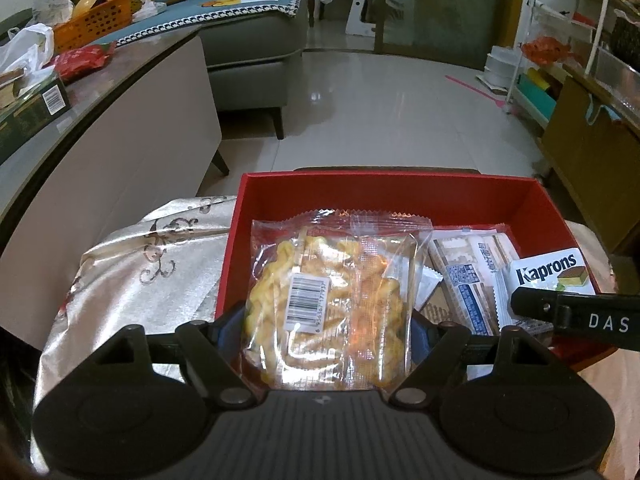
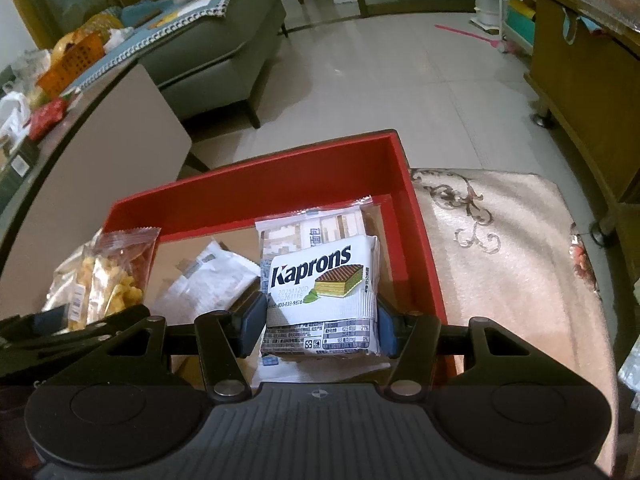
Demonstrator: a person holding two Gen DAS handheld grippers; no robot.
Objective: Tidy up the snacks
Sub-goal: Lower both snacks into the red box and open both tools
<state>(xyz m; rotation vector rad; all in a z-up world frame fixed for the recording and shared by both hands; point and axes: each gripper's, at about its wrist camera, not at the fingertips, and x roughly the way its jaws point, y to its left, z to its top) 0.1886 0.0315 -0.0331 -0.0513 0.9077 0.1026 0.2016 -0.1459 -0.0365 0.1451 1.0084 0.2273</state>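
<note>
Both packets over the red box [image 1: 384, 196], each clamped in its own jaws. Left gripper [image 1: 326, 328]: jaws clenched on the clear bag of yellow twists [image 1: 320, 300], pads pressing its two side edges, bag hanging above the box's left half. Right gripper [image 2: 318, 330]: jaws clenched on the white Kaprons wafer pack [image 2: 320, 284], held face-up above the box's right half, over the striped biscuit packets [image 2: 316, 224] already lying inside against the red wall.

Best handled, by judgement: lower each packet until resting on the box floor or on packets beneath before letting go; keep the crinkly bag level so the twists inside do not slump to one end; set the Kaprons pack flat beside, not across, the striped packets; keep the two grippers apart, since the right one sits close at the bag's side; avoid snagging the box rim on the embroidered cloth [image 2: 500, 240].
</note>
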